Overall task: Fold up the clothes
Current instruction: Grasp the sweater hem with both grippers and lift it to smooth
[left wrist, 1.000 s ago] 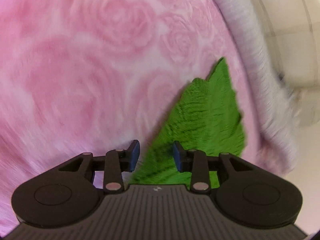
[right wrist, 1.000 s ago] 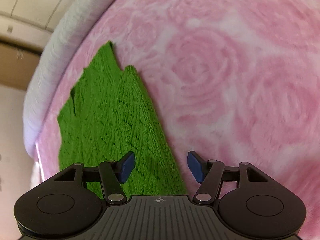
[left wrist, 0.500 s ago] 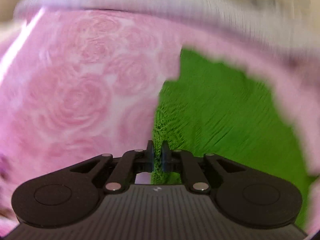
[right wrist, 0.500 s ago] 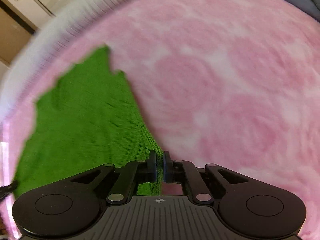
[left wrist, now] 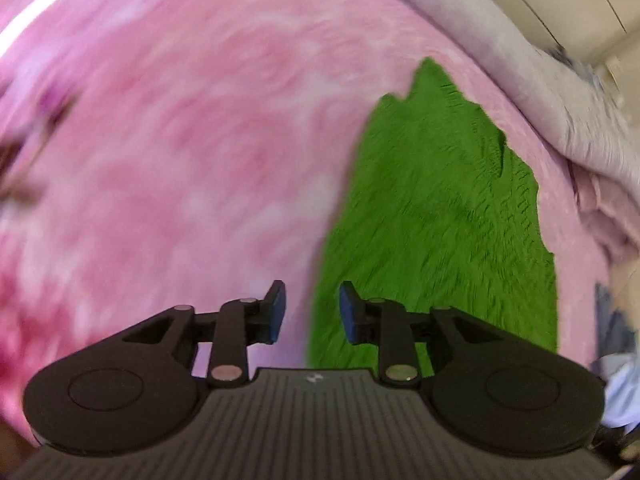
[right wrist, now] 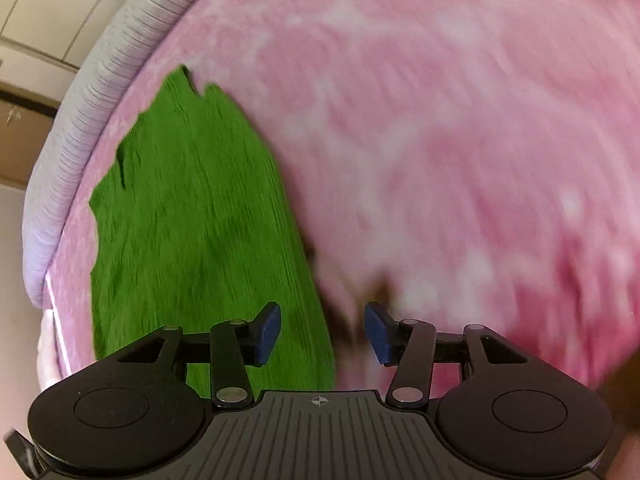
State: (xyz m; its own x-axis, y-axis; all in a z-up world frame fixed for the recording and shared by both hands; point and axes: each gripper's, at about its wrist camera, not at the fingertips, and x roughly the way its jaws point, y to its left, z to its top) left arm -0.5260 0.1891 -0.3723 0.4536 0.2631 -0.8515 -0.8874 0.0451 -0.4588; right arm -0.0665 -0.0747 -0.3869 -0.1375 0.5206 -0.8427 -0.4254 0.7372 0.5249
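Note:
A green knitted garment (left wrist: 436,216) lies flat on a pink rose-patterned blanket (left wrist: 192,168). In the left wrist view it fills the right half, and my left gripper (left wrist: 310,310) is open and empty over its left edge. In the right wrist view the garment (right wrist: 192,216) fills the left half on the same blanket (right wrist: 460,128). My right gripper (right wrist: 320,330) is open and empty over the garment's right edge. Both views are motion-blurred.
A grey-white ribbed cover (left wrist: 532,64) runs along the bed edge beyond the garment, and it also shows in the right wrist view (right wrist: 80,96). Pale wall panels (right wrist: 52,4) lie beyond it. Crumpled pink and blue fabric (left wrist: 612,300) sits at the far right.
Half a second ago both grippers were shut on the garment's edges. Both have opened and let it go, and both views have shifted back; the garment lies flat.

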